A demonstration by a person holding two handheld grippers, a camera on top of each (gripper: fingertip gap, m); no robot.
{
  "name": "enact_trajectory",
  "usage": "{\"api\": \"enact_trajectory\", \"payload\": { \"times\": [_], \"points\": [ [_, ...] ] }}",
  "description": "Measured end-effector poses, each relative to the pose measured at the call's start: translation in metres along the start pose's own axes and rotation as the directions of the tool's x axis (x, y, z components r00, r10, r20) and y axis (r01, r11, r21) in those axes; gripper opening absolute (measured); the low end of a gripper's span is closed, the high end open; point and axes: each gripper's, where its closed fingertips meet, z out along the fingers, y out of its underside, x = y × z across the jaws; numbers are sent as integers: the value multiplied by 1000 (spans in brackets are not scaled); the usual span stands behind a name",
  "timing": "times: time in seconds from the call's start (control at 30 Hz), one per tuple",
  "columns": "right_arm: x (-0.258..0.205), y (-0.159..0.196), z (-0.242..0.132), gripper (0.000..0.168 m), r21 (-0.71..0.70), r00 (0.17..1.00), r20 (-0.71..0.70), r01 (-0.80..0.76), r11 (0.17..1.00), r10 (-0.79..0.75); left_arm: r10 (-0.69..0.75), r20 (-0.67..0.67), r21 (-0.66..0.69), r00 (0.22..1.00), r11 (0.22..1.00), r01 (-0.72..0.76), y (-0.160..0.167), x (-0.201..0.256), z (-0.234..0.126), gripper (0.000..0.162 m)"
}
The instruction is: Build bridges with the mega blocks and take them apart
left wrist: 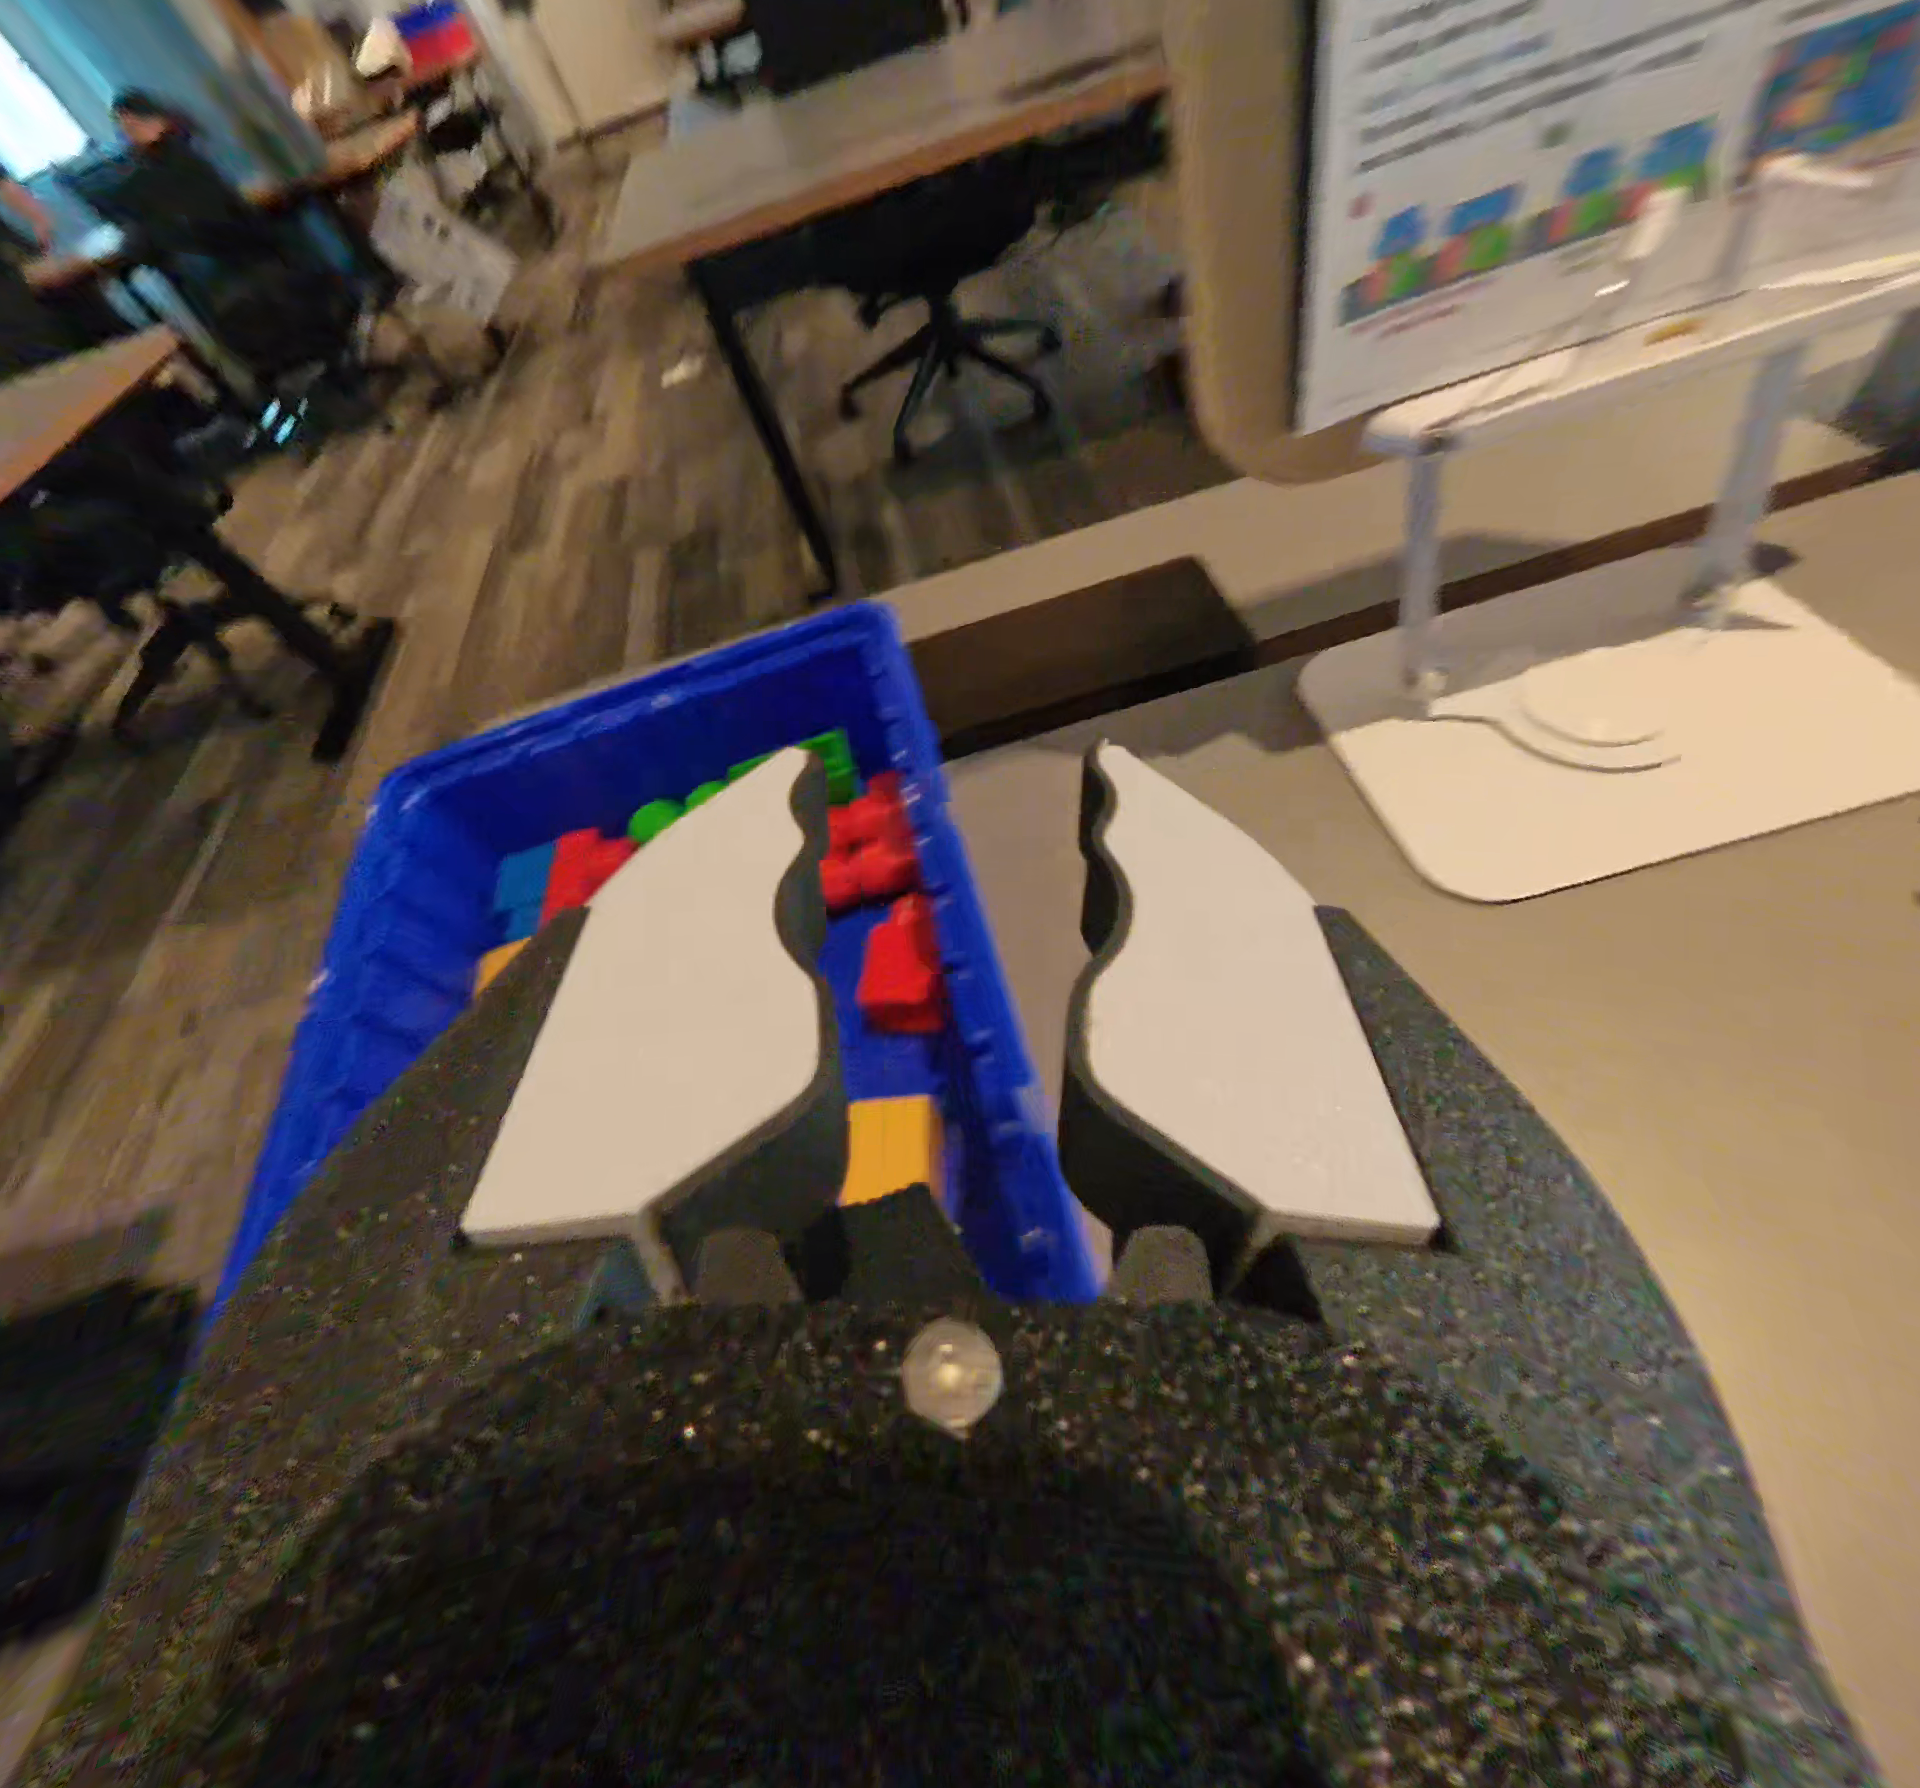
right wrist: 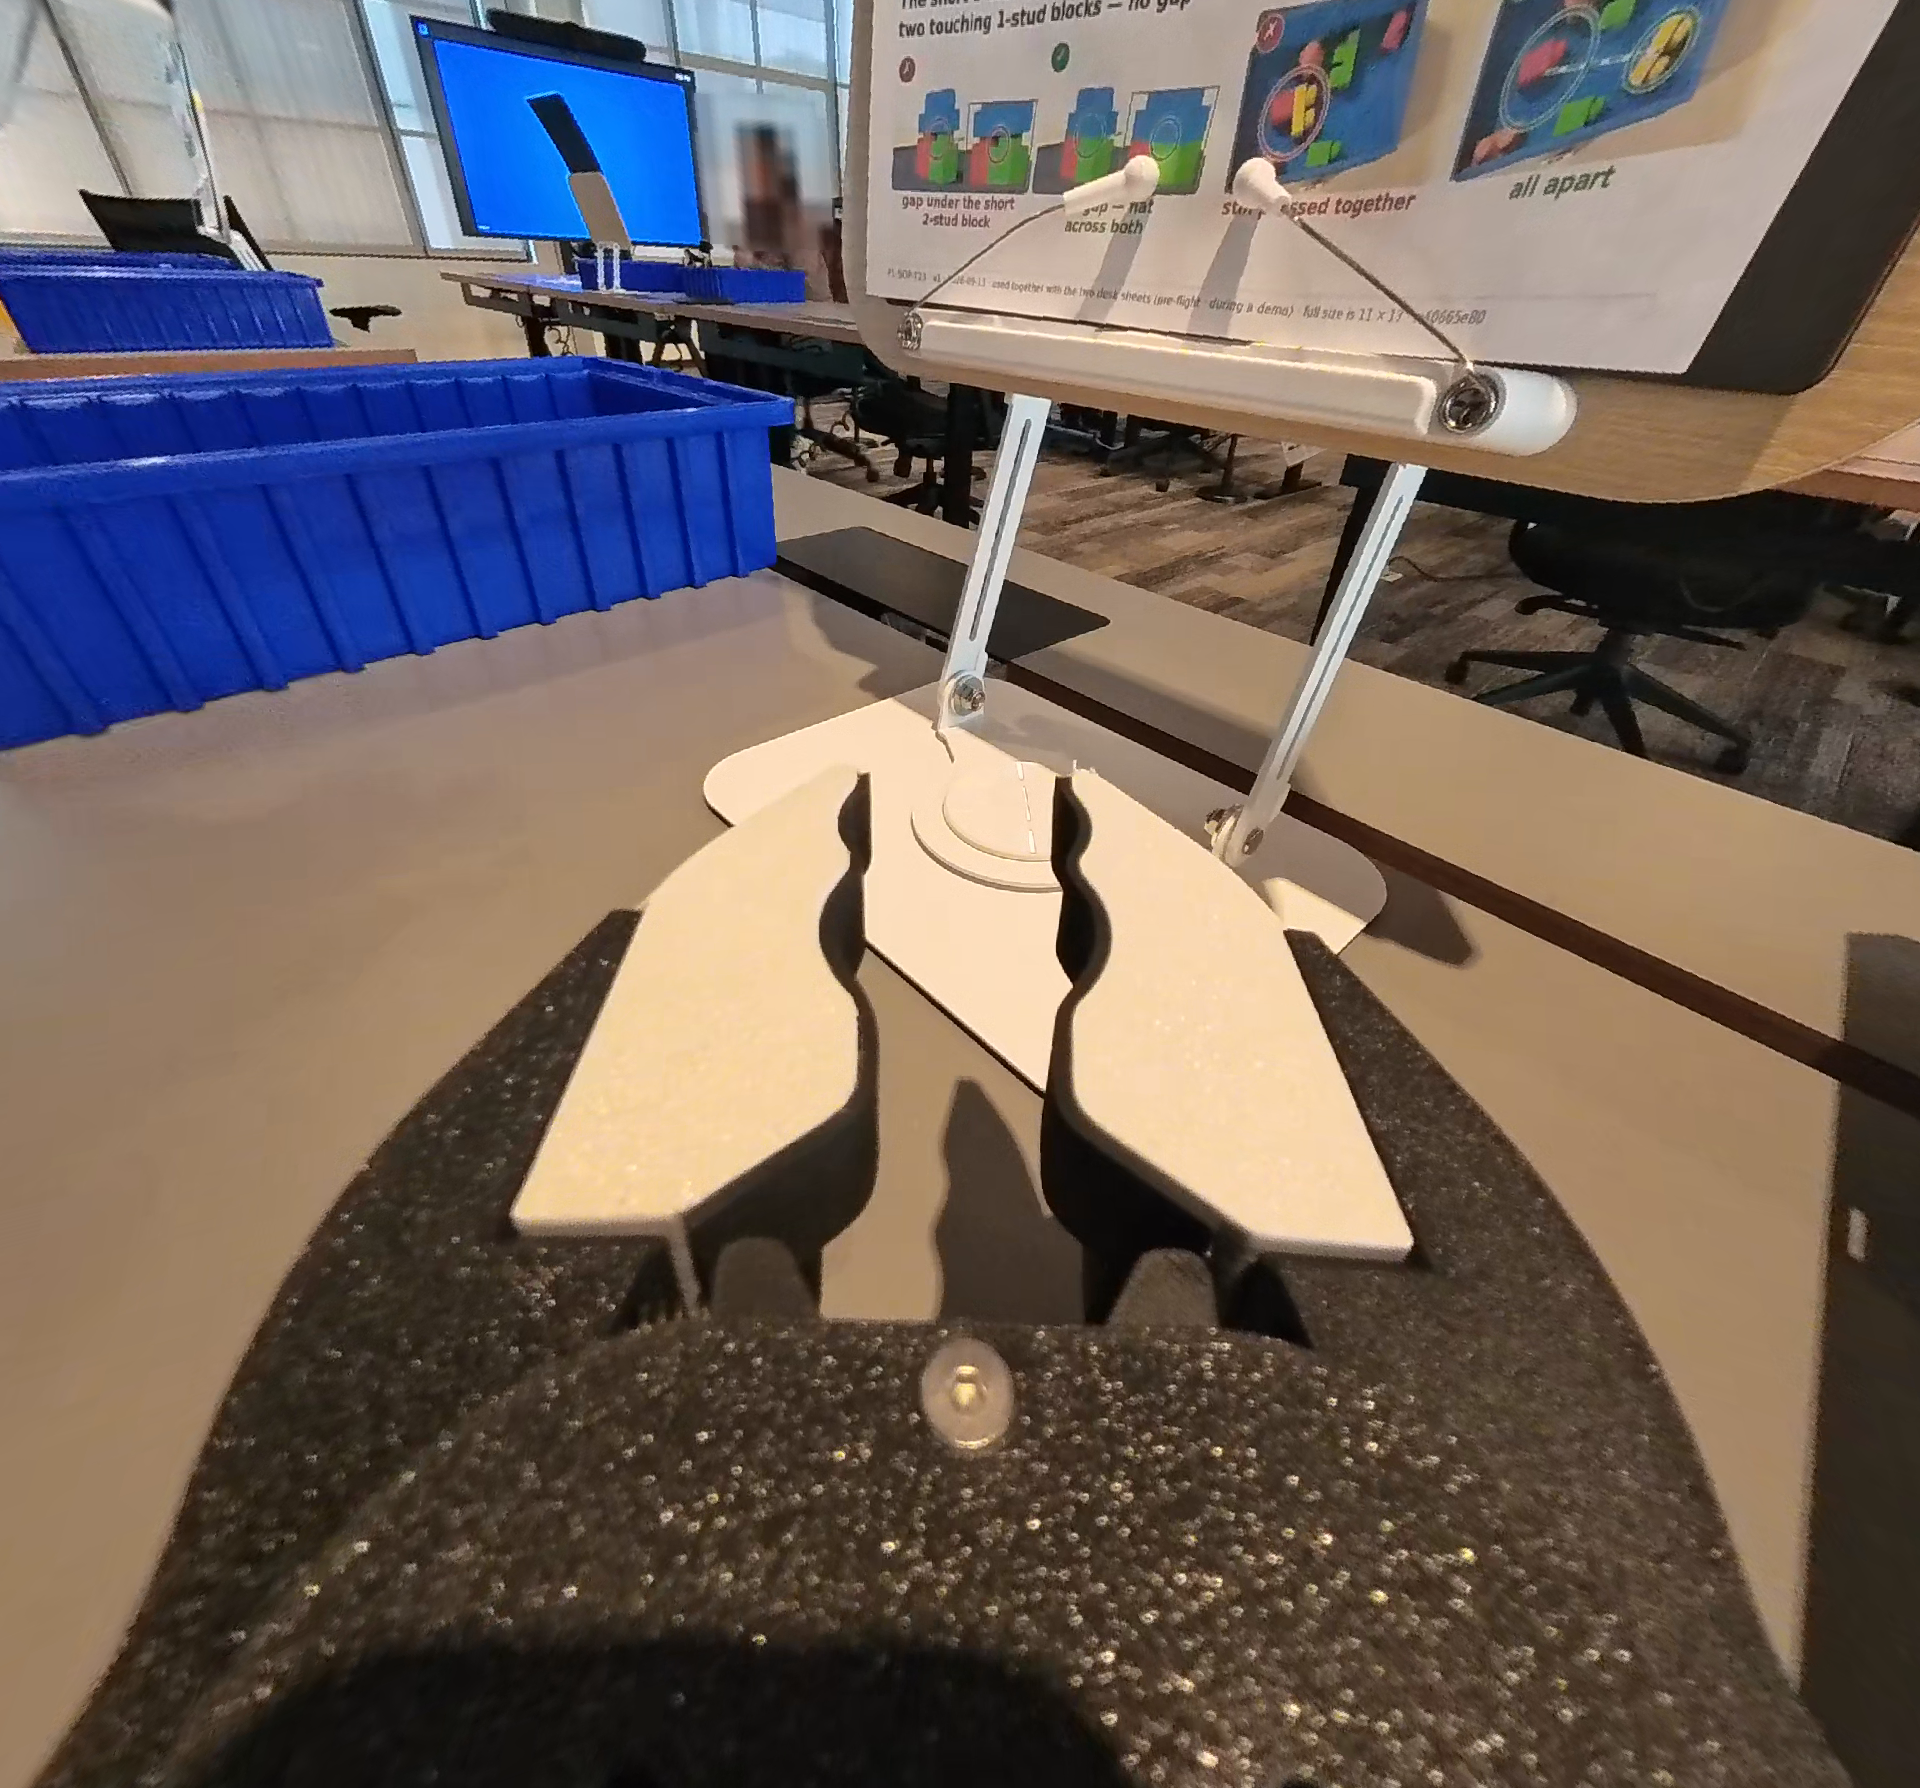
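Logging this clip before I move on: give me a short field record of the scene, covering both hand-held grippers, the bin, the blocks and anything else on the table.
left hand-held gripper: open, empty, held above the bin's right side
right hand-held gripper: open, empty, over the table, facing the stand
blue bin: on the table's left part
blocks: loose in the bin; red, green, blue and yellow seen
bridge: none visible
instruction sheet: propped on a white stand
table: grey, no blocks on the visible surface

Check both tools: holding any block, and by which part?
Nothing held. Left tool is open above the blue bin of blocks, empty between its fingers. Right tool is open over the table, also empty.
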Motion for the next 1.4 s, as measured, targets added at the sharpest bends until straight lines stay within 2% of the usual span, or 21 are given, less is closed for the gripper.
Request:
{"api": "enact_trajectory", "payload": {
  "times": [0.07,0.2,0.3,0.37,0.53,0.67,0.8,0.87,1.07,1.1,1.13,1.3,1.4],
  "points": [
    [0,0,0,33,0,1000,0,3,1000,-3,-16,60,-103,998,994,22,14,-33,7,46],
    [-1,0,0,32,-2,1000,1,9,1000,-9,-61,87,-335,994,938,87,57,-73,35,47],
    [-1,0,0,32,-1,1000,2,11,1000,-11,-109,3,-514,994,852,95,96,-72,56,48],
    [-1,0,0,32,1,1000,3,10,1000,-10,-134,-43,-584,990,808,84,118,-67,67,50],
    [-2,0,0,32,0,1000,6,9,1000,-9,-143,-168,-731,975,682,-26,167,-42,58,53],
    [-3,1,1,32,-7,1000,11,15,1000,-15,-137,-247,-775,959,622,-111,191,-23,51,56],
    [-3,1,1,32,-8,1000,11,21,1000,-21,-142,-269,-780,953,612,-129,198,-18,56,56],
    [-4,1,1,32,-7,1000,11,22,1000,-22,-137,-259,-777,956,618,-122,197,-21,59,45],
    [-4,1,1,32,-7,1000,11,29,1000,-29,-146,-283,-826,948,539,-164,222,-16,64,47],
    [-4,1,1,32,-8,1000,11,29,1000,-29,-149,-287,-833,946,526,-170,228,-14,65,42],
    [-4,1,1,32,-7,999,11,30,1000,-30,-139,-283,-825,949,540,-167,228,-15,68,37],
    [-4,1,0,32,-6,1000,11,29,1000,-29,-141,-226,-812,964,574,-106,218,-23,71,38],
    [-4,1,0,32,-6,1000,11,27,1000,-27,-101,-170,-738,980,673,-59,180,-35,68,37]
  ]
}}
